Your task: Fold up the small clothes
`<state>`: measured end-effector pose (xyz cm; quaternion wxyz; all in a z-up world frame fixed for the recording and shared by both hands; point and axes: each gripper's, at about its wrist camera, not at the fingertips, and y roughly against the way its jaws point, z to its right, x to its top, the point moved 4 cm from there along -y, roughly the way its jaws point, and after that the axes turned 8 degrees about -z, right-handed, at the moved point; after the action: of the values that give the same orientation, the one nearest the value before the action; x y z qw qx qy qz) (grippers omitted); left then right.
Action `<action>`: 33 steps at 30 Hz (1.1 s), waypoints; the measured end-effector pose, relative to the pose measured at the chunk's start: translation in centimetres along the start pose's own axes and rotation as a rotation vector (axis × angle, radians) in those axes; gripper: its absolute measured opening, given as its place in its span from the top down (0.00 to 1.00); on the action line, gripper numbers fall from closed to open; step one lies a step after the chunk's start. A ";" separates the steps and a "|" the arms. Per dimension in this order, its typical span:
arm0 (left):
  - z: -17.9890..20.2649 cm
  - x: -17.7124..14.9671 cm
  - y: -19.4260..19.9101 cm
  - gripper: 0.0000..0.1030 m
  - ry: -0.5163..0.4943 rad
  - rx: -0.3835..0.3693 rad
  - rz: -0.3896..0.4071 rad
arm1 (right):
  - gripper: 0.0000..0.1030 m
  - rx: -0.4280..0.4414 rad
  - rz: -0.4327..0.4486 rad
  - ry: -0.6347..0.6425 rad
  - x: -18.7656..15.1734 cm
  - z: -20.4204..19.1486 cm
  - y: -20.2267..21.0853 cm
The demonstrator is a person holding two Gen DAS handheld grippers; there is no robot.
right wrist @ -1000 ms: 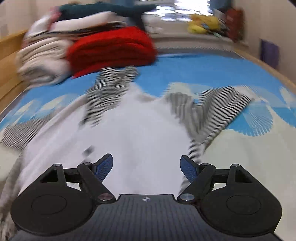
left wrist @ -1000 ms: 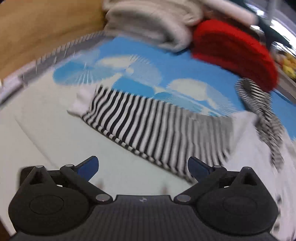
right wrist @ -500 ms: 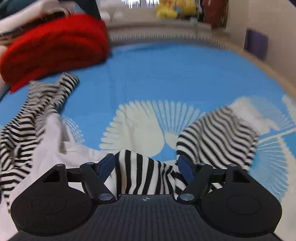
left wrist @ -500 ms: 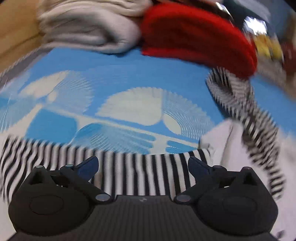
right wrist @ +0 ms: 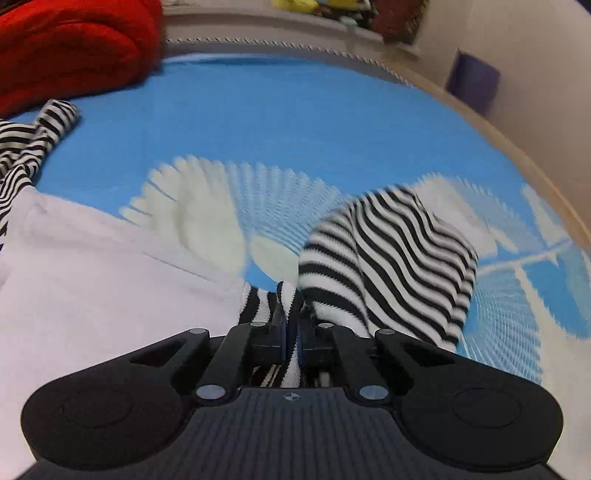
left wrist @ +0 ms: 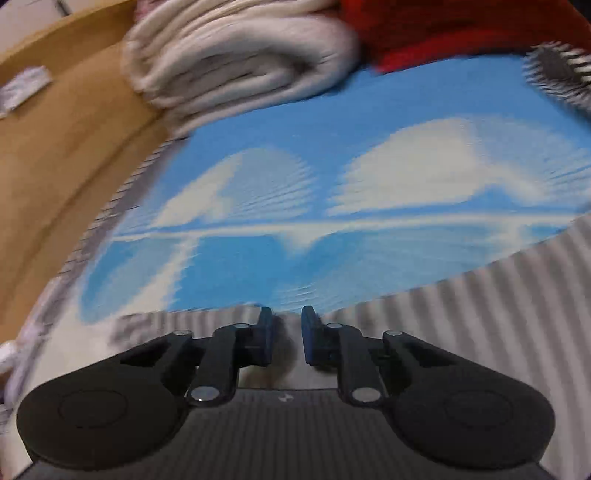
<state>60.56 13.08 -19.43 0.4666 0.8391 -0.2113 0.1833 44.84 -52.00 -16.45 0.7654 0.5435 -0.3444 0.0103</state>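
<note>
The top (right wrist: pixel 92 295), white in the body with black-and-white striped sleeves, lies spread on a blue mat (right wrist: pixel 277 122) patterned with pale fans; in the right wrist view its right sleeve (right wrist: pixel 391 266) humps up on the mat just ahead of the gripper, and a second striped piece (right wrist: pixel 33 144) trails off at the far left; in the left wrist view the striped cloth (left wrist: pixel 480 295) is blurred to grey bands along the near and right edge of the picture.

The right gripper (right wrist: pixel 291 328) has just been closing; its jaws are now pinched tight on a fold of the striped sleeve where it meets the white body, and cloth bunches up between and above the pads. The left gripper (left wrist: pixel 286 339) has also just been closing; its jaws stand narrow with a gap between them, over the striped cloth at its edge; blur keeps me from telling whether the pads press on cloth.

Beyond the top, a red blanket (right wrist: pixel 70 48) is piled at the far left of the mat; a folded cream blanket (left wrist: pixel 236 70) sits beside it against a wooden board (left wrist: pixel 66 147); yellow items (right wrist: pixel 295 4) lie past the mat's far edge, and a purple box (right wrist: pixel 472 85) stands by the wall on the right.
</note>
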 end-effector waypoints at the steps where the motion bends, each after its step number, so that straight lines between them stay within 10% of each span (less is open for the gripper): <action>1: -1.2 -0.3 -0.6 0.81 0.014 0.026 -0.007 | 0.96 -0.017 0.008 0.006 -0.2 0.4 -0.1; 6: -4.4 0.2 0.1 0.77 0.100 -0.126 0.007 | 0.87 0.004 0.010 -0.024 0.3 1.1 -0.1; 8: -3.6 1.3 2.2 0.62 0.088 -0.266 0.055 | 0.66 0.084 0.017 -0.110 0.2 1.7 1.0; 10: -2.2 2.2 4.5 0.27 0.083 -0.386 0.105 | 0.44 0.170 0.042 -0.200 -0.3 2.2 2.7; 14: 3.9 4.1 8.2 0.13 -0.003 -0.565 0.162 | 0.39 0.189 0.083 -0.137 -2.2 1.4 4.7; 16: 7.5 4.3 8.6 0.13 -0.088 -0.550 0.159 | 0.39 0.162 0.081 -0.090 -3.0 1.0 4.6; 19: 11.8 3.6 7.0 0.16 -0.210 -0.331 0.135 | 0.39 0.143 0.064 -0.102 -3.2 1.4 3.8; 21: 10.7 3.9 5.9 0.16 -0.133 -0.282 0.126 | 0.40 0.125 0.061 -0.124 -3.1 2.1 3.3; 27: 5.2 4.0 2.8 0.04 -0.060 -0.208 0.069 | 0.40 0.045 0.063 -0.215 -2.7 6.0 1.8; 33: 3.2 3.0 8.1 0.00 -0.008 -0.318 0.205 | 0.39 0.086 0.103 -0.518 -3.0 13.1 2.0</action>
<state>59.19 5.92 -13.80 0.5716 0.7294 -0.3238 0.1910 35.00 -61.12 -14.12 0.6263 0.5418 -0.5554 -0.0755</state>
